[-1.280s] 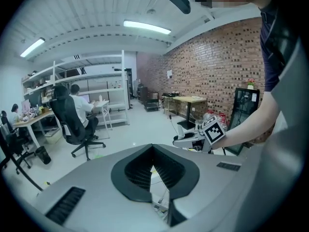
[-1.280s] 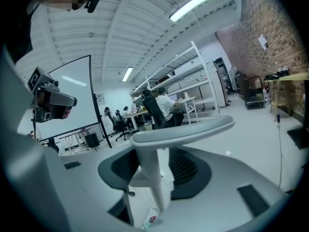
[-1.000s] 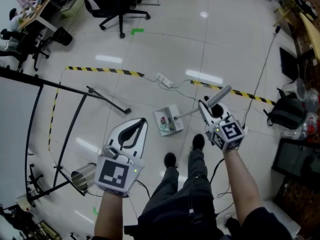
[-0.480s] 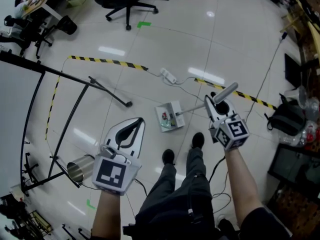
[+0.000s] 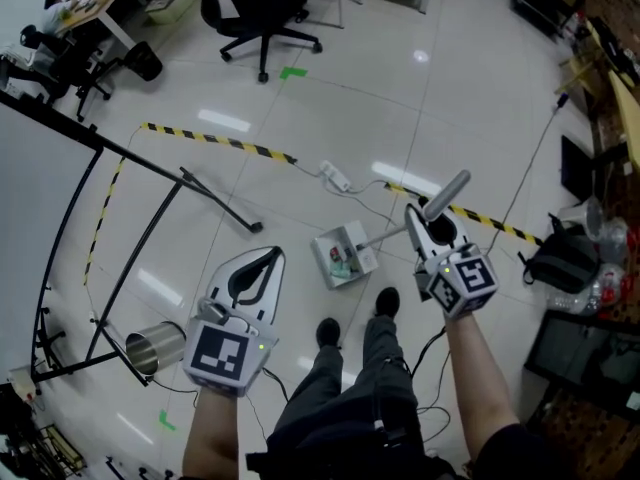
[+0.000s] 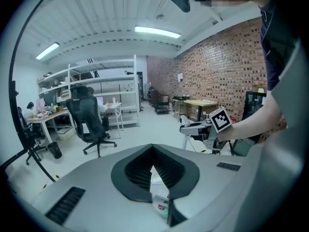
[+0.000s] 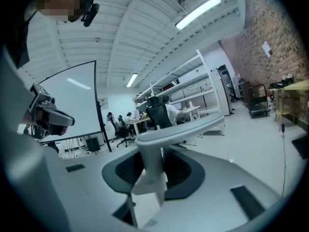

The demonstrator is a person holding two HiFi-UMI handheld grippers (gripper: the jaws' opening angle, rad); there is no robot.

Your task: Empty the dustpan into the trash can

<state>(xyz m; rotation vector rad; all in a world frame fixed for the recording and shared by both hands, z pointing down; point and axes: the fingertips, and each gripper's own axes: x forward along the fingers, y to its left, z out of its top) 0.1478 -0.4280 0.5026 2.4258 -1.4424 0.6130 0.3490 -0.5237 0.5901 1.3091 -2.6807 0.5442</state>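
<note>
A small white dustpan with bits of litter in it hangs on a long grey handle just above the pale floor, ahead of the person's shoes. My right gripper grips that handle crosswise; its jaws are opening slightly with the handle still between them. My left gripper is shut and empty at lower left, tips meeting. Below its tips in the left gripper view, the dustpan shows. The shiny metal trash can stands on the floor left of my left gripper.
A black stand's legs and frame cross the floor at left. Yellow-black tape, a power strip and cables lie beyond the dustpan. An office chair stands at the back, a dark bag at right. The person's shoes are below the dustpan.
My right gripper has risen with the handle, and the dustpan has come up with it. My left gripper has drifted a little, still shut.
</note>
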